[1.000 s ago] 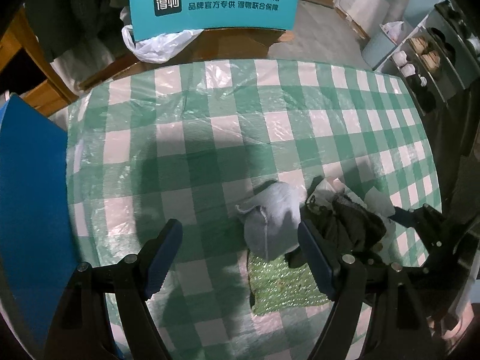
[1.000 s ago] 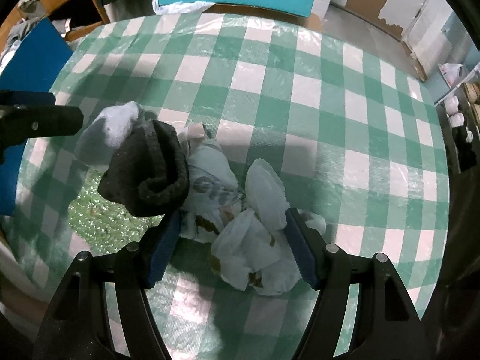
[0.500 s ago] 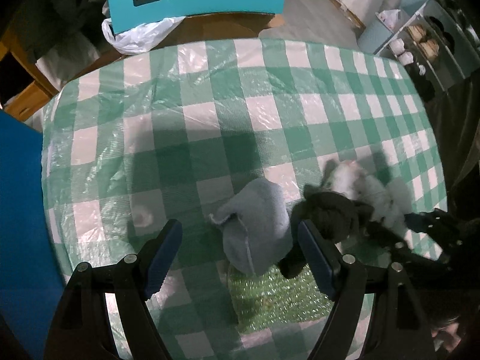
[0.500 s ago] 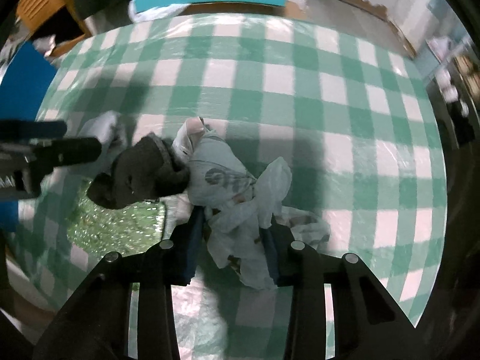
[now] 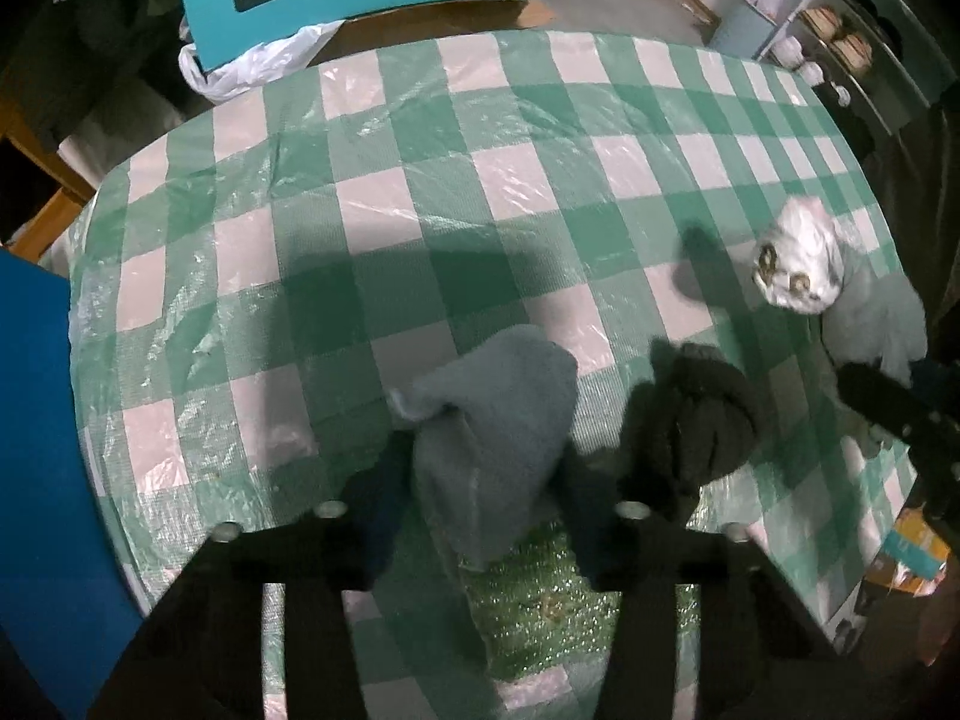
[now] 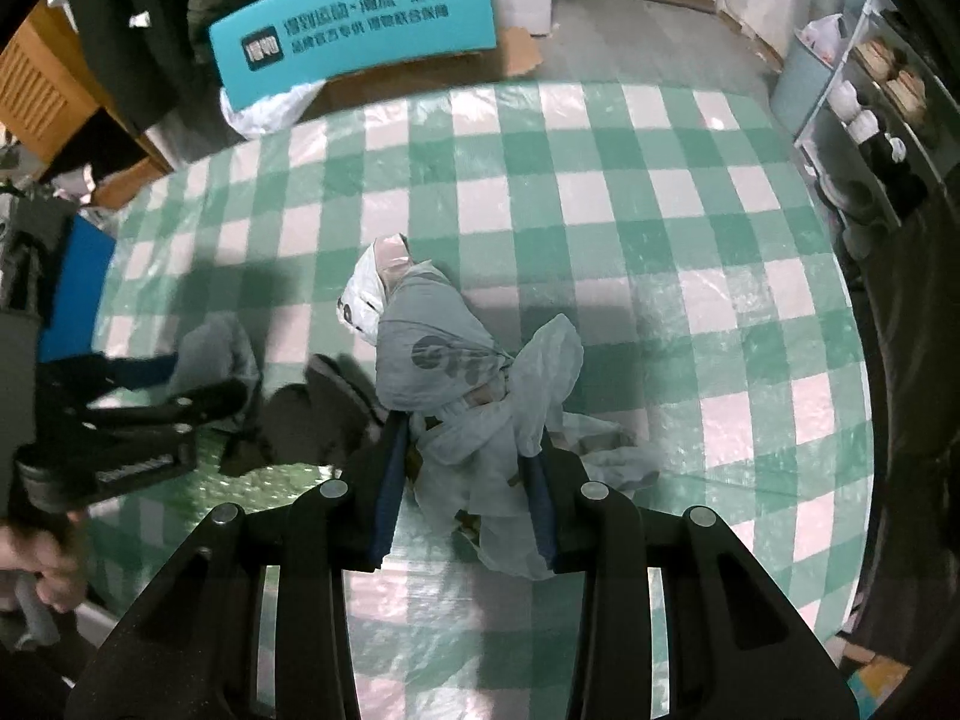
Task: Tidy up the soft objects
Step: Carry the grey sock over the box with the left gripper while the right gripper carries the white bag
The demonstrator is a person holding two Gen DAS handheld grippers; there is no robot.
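A round table covered by a green-and-white checked cloth is seen from both wrist views; near its close edge a small patch of glittery green material lies on the cloth. The left gripper is pointed steeply downward and its jaws are closing, with a grey sock caught between them and the pads seen against its sides; just beside it on the right a dark sock is bunched on the cloth, touching the green patch. The right gripper is narrowed onto a bundle of pale printed socks, which is pinched between the blue pads and drapes out ahead of them; the far end of the bundle appears raised off the cloth, though contact elsewhere cannot be told. A teal box with printed lettering stands beyond the table.
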